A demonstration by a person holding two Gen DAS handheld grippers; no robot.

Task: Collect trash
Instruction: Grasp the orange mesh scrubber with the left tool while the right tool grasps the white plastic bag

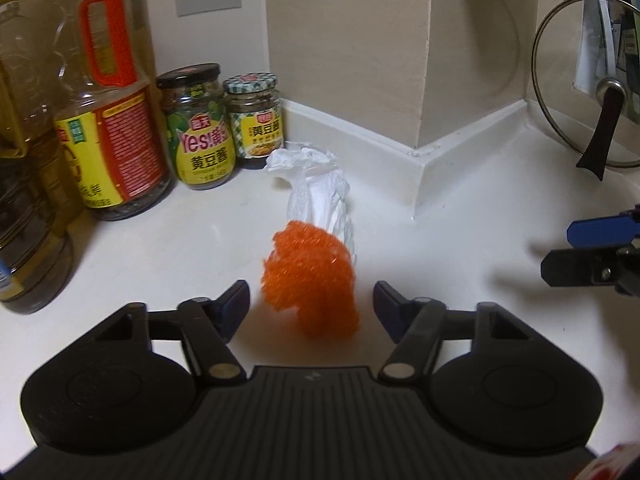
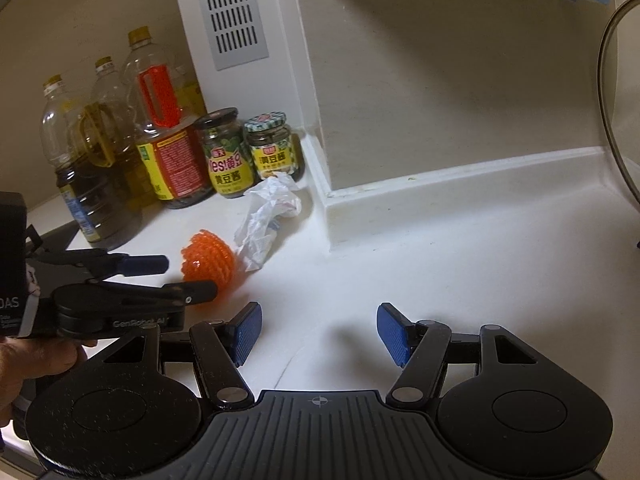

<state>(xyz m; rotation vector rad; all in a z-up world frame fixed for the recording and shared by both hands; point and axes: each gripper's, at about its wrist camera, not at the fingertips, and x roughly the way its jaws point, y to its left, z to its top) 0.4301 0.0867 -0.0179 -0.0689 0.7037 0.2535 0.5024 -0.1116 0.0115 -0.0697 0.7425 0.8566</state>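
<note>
Orange mesh ball [image 1: 310, 280] sits between left tongs [image 1: 312, 304], unclenched, not yet gripping; right tongs [image 2: 319, 334] released, empty, over bare bench [image 2: 480, 248].

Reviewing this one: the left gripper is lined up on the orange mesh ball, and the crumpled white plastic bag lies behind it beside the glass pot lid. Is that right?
Not quite. The crumpled white plastic bag lies by the two sauce jars, not the glass pot lid, which leans against the wall far to the right. The right wrist view shows it best. The rest holds: the left gripper is lined up on the orange mesh ball.
</note>
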